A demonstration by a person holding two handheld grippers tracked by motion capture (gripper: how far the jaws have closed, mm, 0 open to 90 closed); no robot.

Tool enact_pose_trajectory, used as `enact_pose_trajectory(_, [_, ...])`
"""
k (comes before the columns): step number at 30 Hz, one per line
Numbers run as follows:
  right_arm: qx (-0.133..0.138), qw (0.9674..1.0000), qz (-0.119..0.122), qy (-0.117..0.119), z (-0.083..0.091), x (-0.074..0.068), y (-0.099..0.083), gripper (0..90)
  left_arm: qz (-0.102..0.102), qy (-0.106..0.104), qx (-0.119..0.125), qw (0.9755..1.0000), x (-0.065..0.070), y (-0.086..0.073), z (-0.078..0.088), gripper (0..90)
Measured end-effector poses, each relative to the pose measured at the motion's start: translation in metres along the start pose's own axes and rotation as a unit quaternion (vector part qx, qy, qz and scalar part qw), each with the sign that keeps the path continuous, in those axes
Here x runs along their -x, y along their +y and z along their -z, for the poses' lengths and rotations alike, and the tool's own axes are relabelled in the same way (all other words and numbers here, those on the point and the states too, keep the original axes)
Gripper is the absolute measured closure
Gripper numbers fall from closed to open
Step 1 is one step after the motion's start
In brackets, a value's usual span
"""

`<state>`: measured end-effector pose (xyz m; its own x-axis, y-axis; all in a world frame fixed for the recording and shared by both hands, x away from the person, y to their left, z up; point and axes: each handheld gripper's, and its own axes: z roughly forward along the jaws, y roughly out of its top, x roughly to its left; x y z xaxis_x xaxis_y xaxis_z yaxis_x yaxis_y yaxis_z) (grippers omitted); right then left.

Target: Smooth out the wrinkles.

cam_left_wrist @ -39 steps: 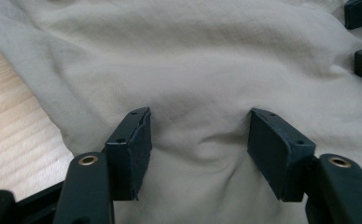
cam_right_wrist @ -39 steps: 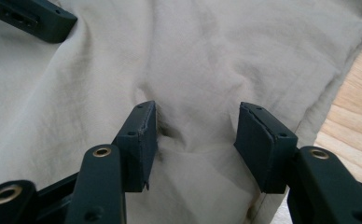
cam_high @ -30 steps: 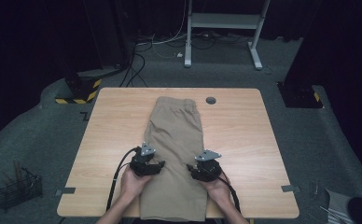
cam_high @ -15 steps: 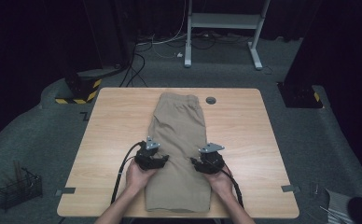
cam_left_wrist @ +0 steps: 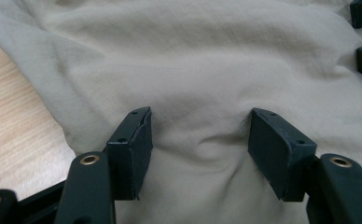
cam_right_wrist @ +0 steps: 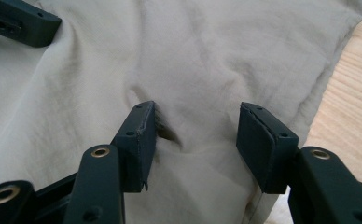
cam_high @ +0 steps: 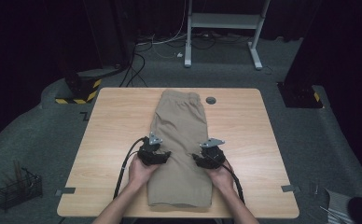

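Wooden table [cam_high: 109, 140] holds folded beige shorts [cam_high: 181, 140] lying flat at its middle. Left gripper [cam_high: 154, 151] and right gripper [cam_high: 210, 154] press down on them, jaws spread, gripping nothing; further folding likely remains.

A light wooden table [cam_high: 114, 140] stood on a grey carpeted floor [cam_high: 39, 140] in a dark room. Beyond it rose a white metal stand [cam_high: 223, 21], with black cables [cam_high: 137, 60] trailing left. A wire basket [cam_high: 18, 191] sat near left.
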<state>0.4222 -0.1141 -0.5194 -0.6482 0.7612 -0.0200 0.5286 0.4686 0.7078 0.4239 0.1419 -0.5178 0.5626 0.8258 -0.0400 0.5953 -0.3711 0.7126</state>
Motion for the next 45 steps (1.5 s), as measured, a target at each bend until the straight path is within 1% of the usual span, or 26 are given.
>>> enact_pose_trajectory(4, [-0.003, 1.0, -0.003, -0.002, -0.004, 0.007, 0.005, 46.3, 0.002, 0.0, 0.001, 1.0, -0.002, 0.005, -0.005, 39.5])
enact_pose_trajectory(7, [-0.005, 0.9999, -0.008, -0.006, -0.005, 0.012, 0.007, 45.9, 0.011, -0.01, -0.009, 0.9998, -0.005, 0.01, -0.006, 38.4])
enact_pose_trajectory(9, [-0.008, 0.9998, -0.015, -0.005, -0.004, 0.012, 0.006, 45.6, 0.02, -0.01, -0.008, 0.9997, -0.008, 0.011, -0.001, 38.0])
enact_pose_trajectory(11, [-0.007, 0.9997, -0.024, -0.005, 0.002, 0.013, 0.006, 44.8, 0.029, -0.011, 0.001, 0.9995, -0.011, 0.01, 0.006, 37.6])
enact_pose_trajectory(13, [0.006, 0.9992, -0.036, -0.013, 0.01, 0.017, 0.005, 44.1, 0.042, -0.01, 0.012, 0.999, -0.015, 0.008, 0.017, 36.7])
enact_pose_trajectory(16, [0.021, 0.9977, -0.06, -0.025, 0.022, 0.026, 0.002, 42.4, 0.054, -0.005, 0.023, 0.9983, -0.021, 0.005, 0.029, 35.0])
enact_pose_trajectory(17, [0.022, 0.9972, -0.066, -0.028, 0.024, 0.029, 0.001, 41.8, 0.055, -0.002, 0.021, 0.9983, -0.023, 0.004, 0.033, 34.1])
enact_pose_trajectory(19, [0.016, 0.9964, -0.078, -0.031, 0.027, 0.033, -0.003, 39.9, 0.069, -0.005, 0.015, 0.9975, -0.028, -0.002, 0.036, 32.6])
enact_pose_trajectory(21, [0.008, 0.996, -0.081, -0.036, 0.027, 0.035, -0.007, 39.5, 0.074, -0.004, 0.006, 0.9973, -0.03, -0.006, 0.036, 31.1])
enact_pose_trajectory(24, [0.005, 0.9957, -0.087, -0.034, 0.028, 0.035, -0.012, 39.0, 0.084, -0.01, 0.0, 0.9964, -0.032, -0.013, 0.033, 29.3])
enact_pose_trajectory(27, [0.004, 0.9957, -0.086, -0.032, 0.027, 0.032, -0.014, 38.9, 0.08, -0.012, -0.005, 0.9967, -0.029, -0.016, 0.029, 28.3])
enact_pose_trajectory(30, [-0.003, 0.996, -0.084, -0.029, 0.024, 0.03, -0.014, 39.2, 0.078, -0.016, -0.012, 0.9967, -0.024, -0.017, 0.023, 27.6])
enact_pose_trajectory(35, [-0.016, 0.9965, -0.076, -0.031, 0.017, 0.025, -0.012, 41.4, 0.071, -0.001, -0.013, 0.9974, -0.018, -0.013, 0.018, 27.6])
enact_pose_trajectory(36, [-0.016, 0.9966, -0.073, -0.034, 0.016, 0.024, -0.012, 42.4, 0.068, 0.003, -0.015, 0.9976, -0.017, -0.012, 0.017, 28.0])
enact_pose_trajectory(39, [-0.02, 0.997, -0.06, -0.046, 0.013, 0.018, -0.009, 46.4, 0.045, 0.019, -0.026, 0.9985, -0.009, -0.01, 0.015, 29.4])
enact_pose_trajectory(41, [-0.019, 0.9971, -0.059, -0.044, 0.012, 0.017, -0.008, 48.4, 0.043, 0.023, -0.029, 0.9984, -0.007, -0.009, 0.015, 30.9])
enact_pose_trajectory(43, [-0.022, 0.9975, -0.055, -0.04, 0.012, 0.018, -0.006, 51.5, 0.04, 0.028, -0.03, 0.9983, -0.007, -0.008, 0.014, 35.0])
enact_pose_trajectory(44, [-0.021, 0.9976, -0.053, -0.038, 0.012, 0.018, -0.006, 54.0, 0.033, 0.035, -0.029, 0.9984, -0.005, -0.007, 0.013, 37.4])
enact_pose_trajectory(45, [-0.02, 0.9978, -0.052, -0.035, 0.012, 0.018, -0.006, 56.5, 0.03, 0.036, -0.03, 0.9985, -0.004, -0.007, 0.013, 39.7])
